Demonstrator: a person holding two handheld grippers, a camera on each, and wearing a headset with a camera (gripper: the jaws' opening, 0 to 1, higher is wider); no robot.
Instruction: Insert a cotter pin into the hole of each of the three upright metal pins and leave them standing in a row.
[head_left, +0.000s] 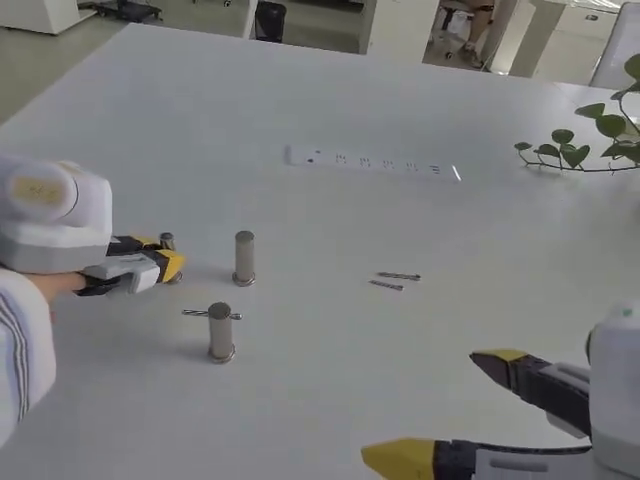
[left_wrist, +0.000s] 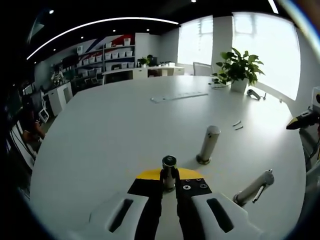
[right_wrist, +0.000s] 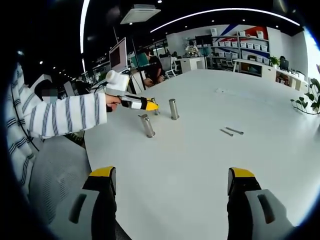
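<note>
Near the left edge of the desk (head_left: 420, 130), my left gripper (head_left: 172, 265) clamps the first upright pin (head_left: 167, 241), I judge to steady it for insertion. The left gripper view shows it seated between the jaws, while the head view half hides it. Rightward stand a bare pin (head_left: 244, 258) and a fitted pin (head_left: 221, 335) carrying its cotter pin (head_left: 205, 313), then two loose cotter pins (head_left: 396, 281). At the near edge my right gripper (head_left: 430, 405) hangs spread, empty.
</note>
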